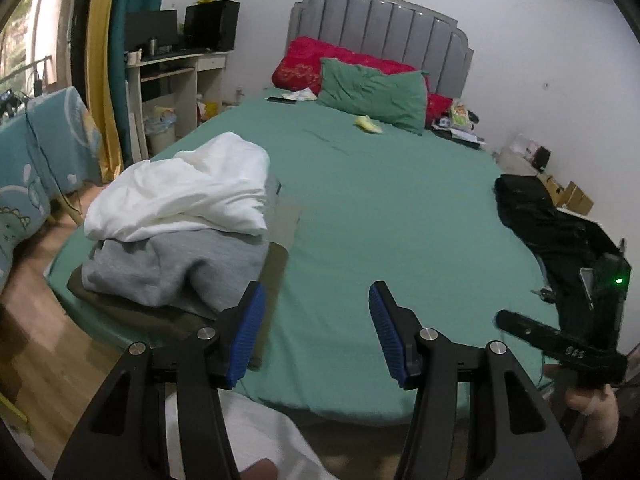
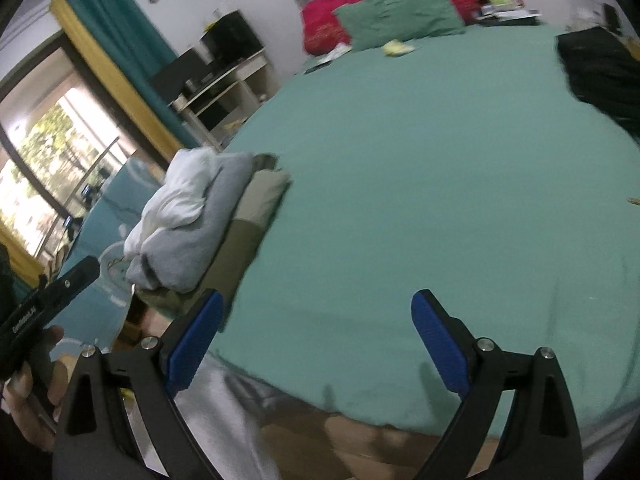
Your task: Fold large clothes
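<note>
A pile of clothes lies at the bed's near left corner: a crumpled white garment (image 1: 180,192) (image 2: 176,200) on top of a grey one (image 1: 172,264) (image 2: 192,240), with a folded olive piece (image 1: 276,272) (image 2: 244,240) underneath. A black garment (image 1: 548,232) (image 2: 600,68) lies at the bed's right edge. My left gripper (image 1: 317,292) hangs open over the green sheet (image 1: 380,220), just right of the pile, with nothing between its blue pads. My right gripper (image 2: 318,300) is open too, above the sheet (image 2: 420,180) near the foot edge, holding nothing.
A green pillow (image 1: 372,92) and a red quilt (image 1: 304,60) lie at the grey headboard (image 1: 380,20). A small yellow item (image 1: 368,124) sits in front of the pillow. A desk (image 1: 180,72), curtains and wood floor (image 1: 40,340) are to the left.
</note>
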Demonstrator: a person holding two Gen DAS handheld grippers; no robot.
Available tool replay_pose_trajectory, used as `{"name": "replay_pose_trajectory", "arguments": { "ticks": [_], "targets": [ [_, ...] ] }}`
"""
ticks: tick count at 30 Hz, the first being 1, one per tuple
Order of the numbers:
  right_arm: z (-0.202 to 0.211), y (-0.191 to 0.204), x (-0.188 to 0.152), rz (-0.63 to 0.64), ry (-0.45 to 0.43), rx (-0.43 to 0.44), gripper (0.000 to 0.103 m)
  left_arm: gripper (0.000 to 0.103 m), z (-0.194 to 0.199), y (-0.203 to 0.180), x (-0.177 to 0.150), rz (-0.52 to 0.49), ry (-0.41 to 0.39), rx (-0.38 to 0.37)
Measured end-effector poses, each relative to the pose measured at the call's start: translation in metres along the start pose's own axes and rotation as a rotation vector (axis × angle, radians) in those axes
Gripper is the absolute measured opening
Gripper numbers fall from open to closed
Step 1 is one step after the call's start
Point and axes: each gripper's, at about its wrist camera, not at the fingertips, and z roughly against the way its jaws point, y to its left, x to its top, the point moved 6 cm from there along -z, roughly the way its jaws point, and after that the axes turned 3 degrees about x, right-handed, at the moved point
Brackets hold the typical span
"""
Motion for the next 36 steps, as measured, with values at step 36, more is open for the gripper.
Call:
{"name": "replay_pose_trajectory", "arguments": {
  "ticks": [36],
  "targets": [
    [0.274,0.01,0.045,0.252,-0.554,-0.43,0.096,0.068,0.187,-0.115,0.044,-0.169,-0.581,-0.089]
  ]
}}
